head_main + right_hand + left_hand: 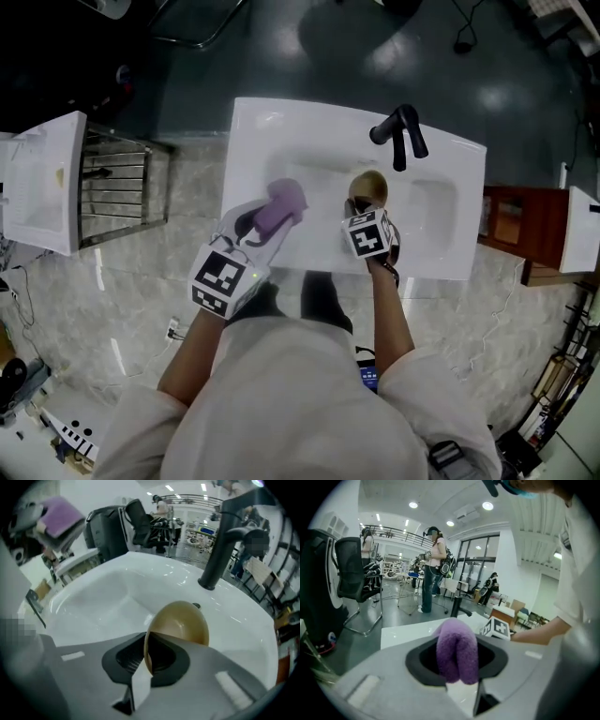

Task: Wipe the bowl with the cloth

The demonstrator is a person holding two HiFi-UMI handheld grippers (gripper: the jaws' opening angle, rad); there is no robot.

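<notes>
A tan bowl (367,187) hangs tilted on its side over the white sink (441,187), below the black faucet (401,131). My right gripper (368,211) is shut on the bowl's near rim. In the right gripper view the thin rim of the bowl (183,623) is pinched between the jaws of the right gripper (146,660), with the basin (108,597) beneath. My left gripper (272,220) holds a folded purple cloth (279,204) above the sink's left half, a little left of the bowl and apart from it. In the left gripper view the cloth (457,651) bulges up out of the closed left gripper (459,679).
A metal wire rack (117,187) and a white unit (42,183) stand left of the sink. A reddish wooden cabinet (511,220) stands to its right. The faucet (225,545) rises just behind the bowl. People (433,569) and an office chair (358,569) stand farther off.
</notes>
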